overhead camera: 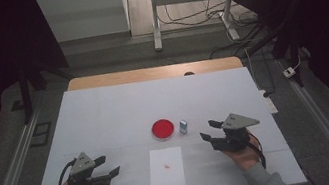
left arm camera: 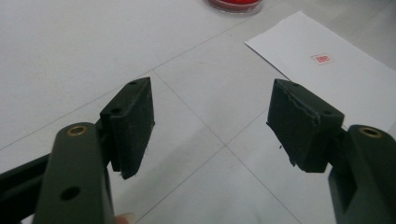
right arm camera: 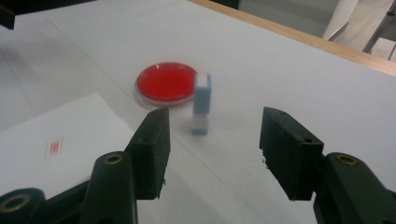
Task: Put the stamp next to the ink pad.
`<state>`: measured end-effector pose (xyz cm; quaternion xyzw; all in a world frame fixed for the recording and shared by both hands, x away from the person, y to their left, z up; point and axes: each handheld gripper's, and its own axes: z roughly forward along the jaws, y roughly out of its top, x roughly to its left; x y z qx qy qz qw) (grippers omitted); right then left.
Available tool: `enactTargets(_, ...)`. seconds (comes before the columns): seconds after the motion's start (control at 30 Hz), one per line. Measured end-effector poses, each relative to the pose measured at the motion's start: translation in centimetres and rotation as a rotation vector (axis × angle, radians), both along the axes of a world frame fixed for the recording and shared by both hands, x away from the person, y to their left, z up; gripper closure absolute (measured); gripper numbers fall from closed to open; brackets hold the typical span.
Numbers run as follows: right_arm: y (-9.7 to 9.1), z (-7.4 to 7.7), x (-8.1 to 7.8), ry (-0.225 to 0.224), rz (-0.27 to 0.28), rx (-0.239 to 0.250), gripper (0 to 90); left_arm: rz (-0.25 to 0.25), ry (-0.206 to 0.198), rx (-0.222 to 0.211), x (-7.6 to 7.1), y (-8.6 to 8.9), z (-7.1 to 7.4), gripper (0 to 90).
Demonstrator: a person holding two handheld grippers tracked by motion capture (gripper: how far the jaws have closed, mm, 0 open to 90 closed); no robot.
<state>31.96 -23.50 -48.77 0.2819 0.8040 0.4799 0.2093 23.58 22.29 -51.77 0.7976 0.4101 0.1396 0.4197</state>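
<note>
Nearest, the left gripper (overhead camera: 109,166) rests low on the white tabletop (overhead camera: 105,112), jaws wide and empty. The right gripper (overhead camera: 209,131), jaws equally wide and empty, faces a small blue-and-white upright stamp (right arm camera: 201,103) standing free just beside a round red ink pad (right arm camera: 166,83). Judged best: approach level, close mid-body. The white paper sheet (overhead camera: 166,170) bears a red mark, too small to read.

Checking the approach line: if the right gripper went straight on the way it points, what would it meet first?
Probably the small blue stamp, upright ahead between the right gripper's open jaws, with the red ink pad just behind; depth is uncertain.
</note>
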Motion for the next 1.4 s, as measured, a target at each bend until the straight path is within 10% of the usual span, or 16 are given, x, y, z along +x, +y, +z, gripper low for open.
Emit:
enactTargets(0.5, -6.2, -1.1, -3.4, 0.010, -0.036, -0.013, 41.8, -0.010, 0.002, 0.003, 0.1, -0.2, -0.1, 32.1)
enactTargets(1.4, -6.1, -1.4, -3.2, 0.015, -0.015, -0.039, 41.7, -0.001, 0.001, 0.007, 0.3, 0.0, -0.2, 31.9)
